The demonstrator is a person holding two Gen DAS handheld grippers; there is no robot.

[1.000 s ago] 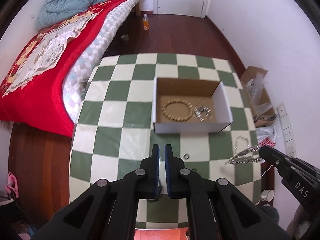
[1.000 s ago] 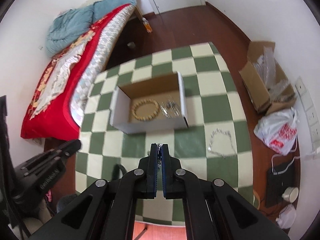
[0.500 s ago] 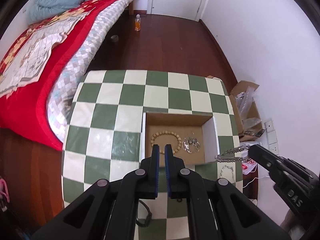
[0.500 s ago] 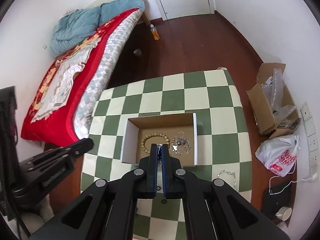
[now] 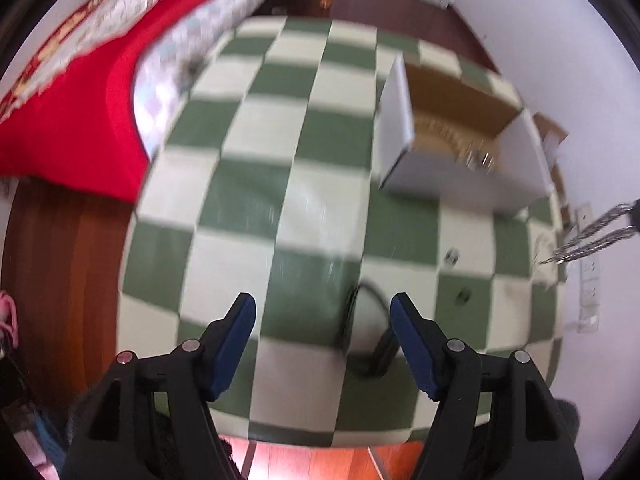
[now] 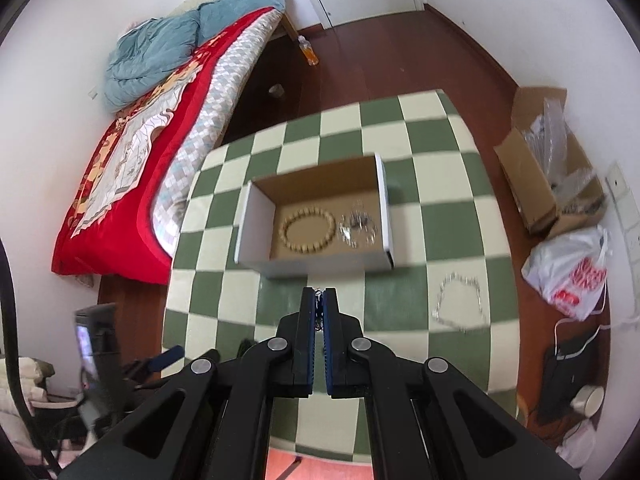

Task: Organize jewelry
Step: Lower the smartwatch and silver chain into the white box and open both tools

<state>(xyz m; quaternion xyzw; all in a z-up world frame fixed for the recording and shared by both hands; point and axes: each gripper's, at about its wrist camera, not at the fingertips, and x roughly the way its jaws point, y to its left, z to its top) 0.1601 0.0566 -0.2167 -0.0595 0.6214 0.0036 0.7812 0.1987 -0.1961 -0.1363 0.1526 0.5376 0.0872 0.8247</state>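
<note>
Silver chain [image 5: 592,236] pinched in right gripper [image 6: 319,300], left gripper [image 5: 323,312] spread wide above table [image 5: 248,200]

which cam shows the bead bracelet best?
Right wrist: the bead bracelet lies in full, almost sharp, on the cardboard box floor. Left wrist shows only a blurred strip of it behind the box wall.

Red lettering is showing on the white plastic bag [image 6: 568,276] lying on the floor at the right of the checkered table [image 6: 452,216], but it is crumpled and cannot be read.
</note>
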